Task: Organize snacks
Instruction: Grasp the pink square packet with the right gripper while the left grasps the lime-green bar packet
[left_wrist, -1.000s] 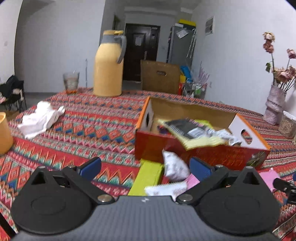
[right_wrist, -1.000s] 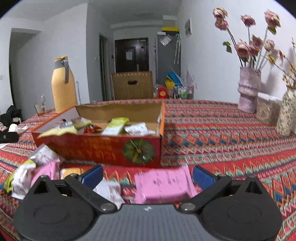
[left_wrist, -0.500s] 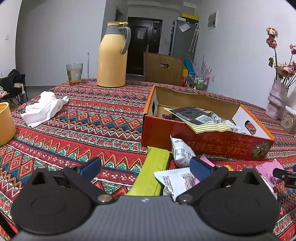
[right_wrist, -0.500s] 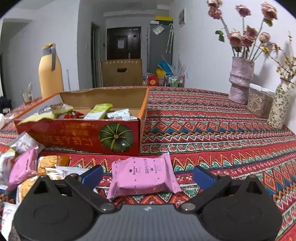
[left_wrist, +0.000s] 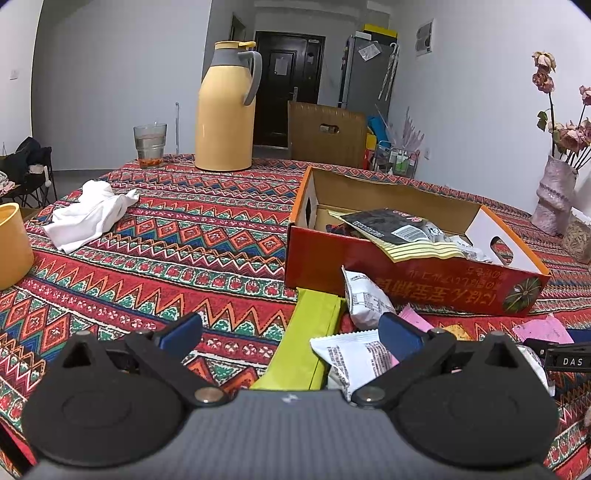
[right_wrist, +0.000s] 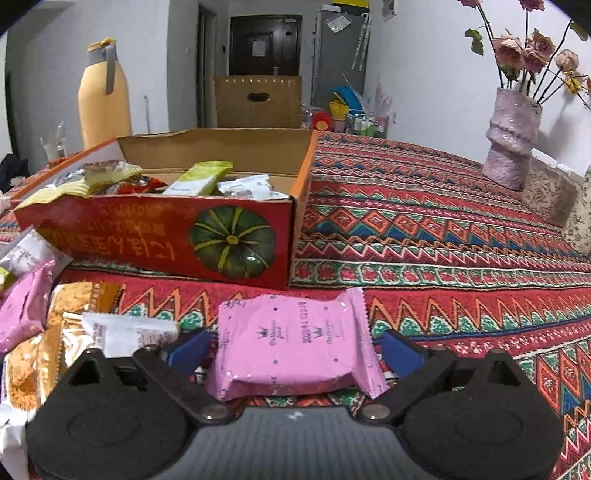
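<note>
A red cardboard box (right_wrist: 147, 229) with a pumpkin picture stands on the patterned tablecloth, holding several snack packets. In front of it lies a pink packet (right_wrist: 295, 347), flat on the cloth between the jaws of my right gripper (right_wrist: 295, 349). Those jaws are closing, and a gap still shows at the right pad (right_wrist: 400, 350). My left gripper (left_wrist: 291, 332) stands open over a green packet (left_wrist: 306, 347) and a white packet (left_wrist: 354, 354), near the same box (left_wrist: 406, 273). It grips neither one.
Loose pink, orange and white packets (right_wrist: 44, 332) pile up at the left of the box. A yellow jug (left_wrist: 227, 114), a glass (left_wrist: 149, 146), a white cloth (left_wrist: 88, 214) and a yellow cup (left_wrist: 11, 243) are on the table. Flower vases (right_wrist: 511, 144) stand at the right.
My right gripper has moved forward and down until the pink packet lies between its jaws, which have narrowed a little. The left gripper has hardly moved and stays open.
</note>
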